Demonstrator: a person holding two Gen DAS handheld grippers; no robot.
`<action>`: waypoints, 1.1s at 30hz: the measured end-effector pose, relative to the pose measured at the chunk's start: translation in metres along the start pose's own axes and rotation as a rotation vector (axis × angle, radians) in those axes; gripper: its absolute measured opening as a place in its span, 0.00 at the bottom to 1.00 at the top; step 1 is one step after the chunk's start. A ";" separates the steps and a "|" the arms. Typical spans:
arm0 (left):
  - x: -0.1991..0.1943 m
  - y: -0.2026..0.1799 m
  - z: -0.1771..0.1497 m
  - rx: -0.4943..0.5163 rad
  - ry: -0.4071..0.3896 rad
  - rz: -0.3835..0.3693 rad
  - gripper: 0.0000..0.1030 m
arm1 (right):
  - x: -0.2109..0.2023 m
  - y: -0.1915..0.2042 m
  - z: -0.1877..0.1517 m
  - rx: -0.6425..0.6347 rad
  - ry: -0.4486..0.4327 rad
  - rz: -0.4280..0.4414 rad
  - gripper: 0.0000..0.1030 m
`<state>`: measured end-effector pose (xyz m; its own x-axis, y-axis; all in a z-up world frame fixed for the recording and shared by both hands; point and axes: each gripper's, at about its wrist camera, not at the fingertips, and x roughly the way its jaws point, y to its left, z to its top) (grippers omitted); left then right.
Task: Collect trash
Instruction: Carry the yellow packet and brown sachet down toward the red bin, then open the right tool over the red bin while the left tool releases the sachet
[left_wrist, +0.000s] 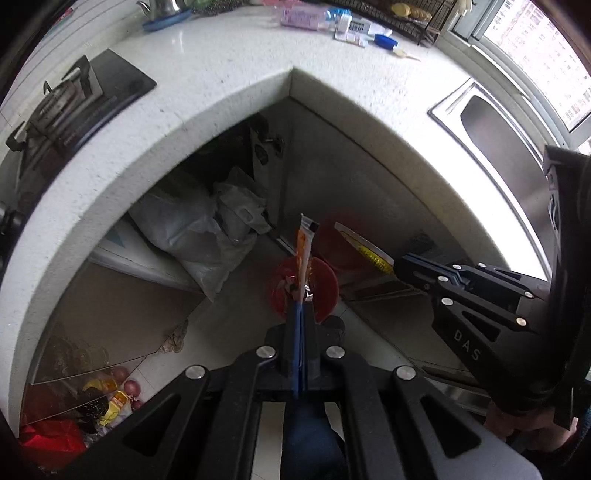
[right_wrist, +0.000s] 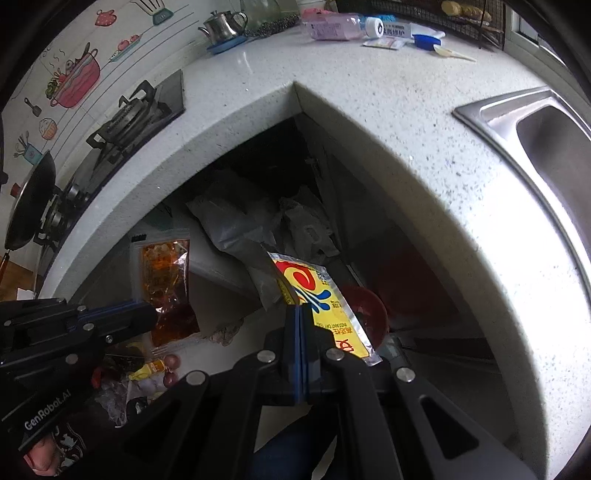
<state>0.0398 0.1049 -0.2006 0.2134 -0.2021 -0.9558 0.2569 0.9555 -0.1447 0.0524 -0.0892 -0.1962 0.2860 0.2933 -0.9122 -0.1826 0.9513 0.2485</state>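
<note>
My left gripper (left_wrist: 300, 301) is shut on an orange sauce sachet (left_wrist: 304, 251), seen edge-on, above a red bin (left_wrist: 304, 288) on the floor. From the right wrist view the same left gripper (right_wrist: 149, 317) holds that orange sachet (right_wrist: 164, 273) flat. My right gripper (right_wrist: 300, 314) is shut on a yellow seasoning packet (right_wrist: 321, 302) with red and blue swirls, beside the red bin (right_wrist: 367, 314). In the left wrist view the right gripper (left_wrist: 400, 267) holds the yellow packet (left_wrist: 364, 247) near the bin.
A white speckled L-shaped counter (left_wrist: 229, 92) curves around the floor corner. A gas stove (left_wrist: 70, 107) sits left, a steel sink (right_wrist: 546, 147) right. Grey plastic bags (left_wrist: 207, 229) lie under the counter. More trash (left_wrist: 103, 402) lies at lower left. Bottles and packets (right_wrist: 340, 27) sit at the back.
</note>
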 end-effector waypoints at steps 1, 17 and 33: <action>0.009 0.000 -0.001 0.003 0.003 -0.006 0.00 | 0.006 -0.002 -0.002 0.002 0.005 0.000 0.00; 0.169 0.026 -0.018 -0.009 0.080 -0.009 0.00 | 0.166 -0.052 -0.036 -0.032 0.089 -0.047 0.00; 0.201 0.034 -0.024 -0.004 0.132 -0.026 0.00 | 0.200 -0.068 -0.047 -0.014 0.106 -0.061 0.81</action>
<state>0.0687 0.1021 -0.4041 0.0809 -0.1976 -0.9769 0.2566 0.9512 -0.1712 0.0777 -0.0993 -0.4110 0.1960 0.2220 -0.9551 -0.1812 0.9655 0.1872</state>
